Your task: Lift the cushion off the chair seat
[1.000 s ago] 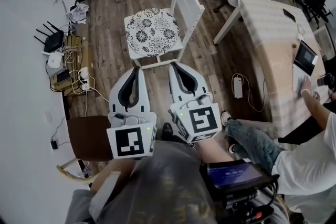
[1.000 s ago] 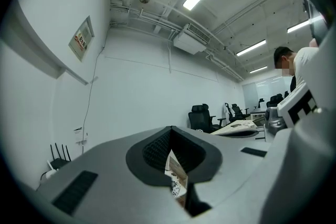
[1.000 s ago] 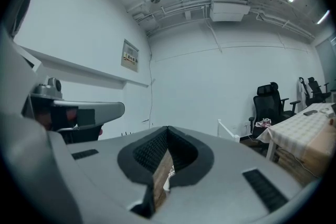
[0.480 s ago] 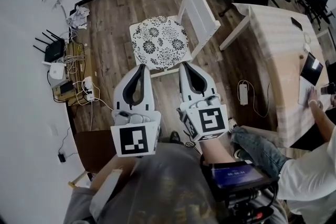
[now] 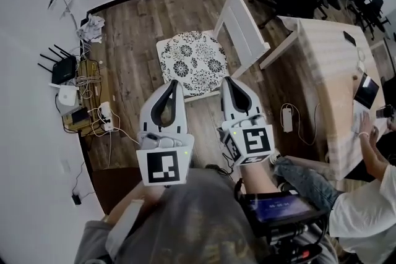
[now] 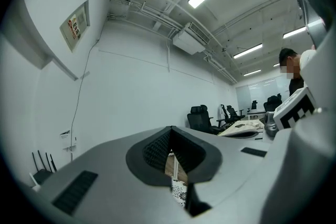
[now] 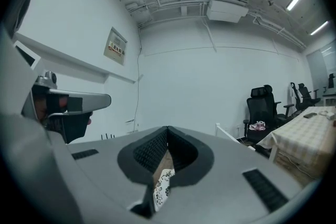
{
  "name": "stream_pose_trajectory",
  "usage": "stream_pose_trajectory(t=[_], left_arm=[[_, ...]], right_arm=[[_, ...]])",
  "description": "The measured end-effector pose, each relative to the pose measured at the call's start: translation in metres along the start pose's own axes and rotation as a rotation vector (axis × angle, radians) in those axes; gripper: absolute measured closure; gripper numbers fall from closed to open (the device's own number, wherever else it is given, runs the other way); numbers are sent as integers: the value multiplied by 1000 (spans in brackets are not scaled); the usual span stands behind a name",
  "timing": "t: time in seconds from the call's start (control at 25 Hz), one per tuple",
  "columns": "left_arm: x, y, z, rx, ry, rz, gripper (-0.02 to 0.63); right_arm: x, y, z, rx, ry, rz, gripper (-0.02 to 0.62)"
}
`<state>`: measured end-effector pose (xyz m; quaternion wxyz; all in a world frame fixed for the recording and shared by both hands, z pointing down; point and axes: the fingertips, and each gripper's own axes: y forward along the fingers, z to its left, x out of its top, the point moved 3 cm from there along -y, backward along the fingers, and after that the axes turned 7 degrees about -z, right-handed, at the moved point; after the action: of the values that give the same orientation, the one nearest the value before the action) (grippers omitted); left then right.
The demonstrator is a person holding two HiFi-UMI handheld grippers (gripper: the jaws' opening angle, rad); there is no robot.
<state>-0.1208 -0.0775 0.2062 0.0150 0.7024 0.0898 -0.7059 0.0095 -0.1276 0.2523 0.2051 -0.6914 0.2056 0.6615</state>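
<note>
The cushion, round-cornered with a black-and-white flower print, lies flat on the seat of a white wooden chair. The chair stands on a dark plank floor, its slatted back on the right side in the head view.

Both claws are held side by side in front of the chair and point at it. The left claw is clenched, tips together, with nothing between them. The right claw is likewise clenched and empty. In the head view their tips fall at the near edge of the seat; whether either touches the cushion I cannot tell.

Each gripper view shows a strip of the patterned cushion through the slit below the joined tips: left claw with cushion, right claw with cushion.

A table with a checked cloth stands to the right, and a person sits at it. A router and tangled cables lie by the left wall.
</note>
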Motion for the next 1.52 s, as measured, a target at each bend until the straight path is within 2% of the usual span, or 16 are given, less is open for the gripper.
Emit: stream_pose_trajectory(t=[0.52, 1.0, 1.52], left_arm=[[-9, 22, 8, -41, -5, 15, 600], [-22, 86, -7, -45, 49, 41, 600], [-48, 149, -13, -19, 59, 65, 600]], right_arm=[[17, 27, -5, -23, 5, -42, 589], [7, 67, -57, -4, 30, -21, 589], [-12, 112, -97, 49, 60, 4, 589]])
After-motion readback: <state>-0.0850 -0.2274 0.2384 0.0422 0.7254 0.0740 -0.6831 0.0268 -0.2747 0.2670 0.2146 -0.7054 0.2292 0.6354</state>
